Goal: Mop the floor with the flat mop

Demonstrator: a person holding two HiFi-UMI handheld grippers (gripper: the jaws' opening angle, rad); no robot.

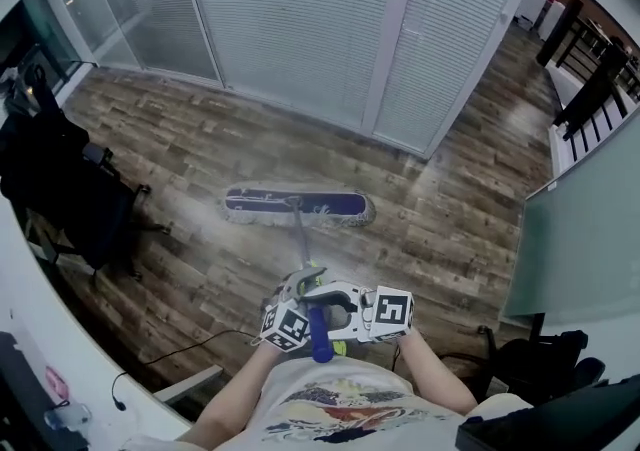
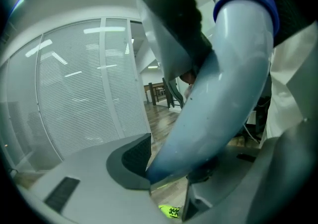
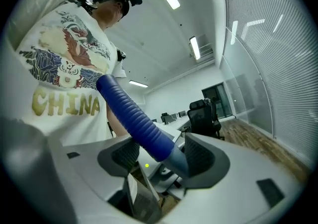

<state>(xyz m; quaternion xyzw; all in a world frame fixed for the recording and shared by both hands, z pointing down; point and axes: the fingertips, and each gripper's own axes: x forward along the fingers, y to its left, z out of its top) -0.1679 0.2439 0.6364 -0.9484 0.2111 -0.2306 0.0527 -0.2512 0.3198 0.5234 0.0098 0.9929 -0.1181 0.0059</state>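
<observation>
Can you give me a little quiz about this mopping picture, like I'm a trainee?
1. True or false: the mop head lies on a carpet.
2. What do the left gripper and the right gripper both hold between their jaws? A) a bucket B) the mop handle C) a broom
3. Fill in: the grip at the handle's top end is ____.
Key: 1 false, it lies on the wooden floor; 2 B; 3 blue.

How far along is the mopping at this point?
Done: left gripper and right gripper are clamped on the mop handle. In hand: the mop head lies flat on the wooden floor. Left: no clear wet trail shows, so mopped area cannot be judged.
</observation>
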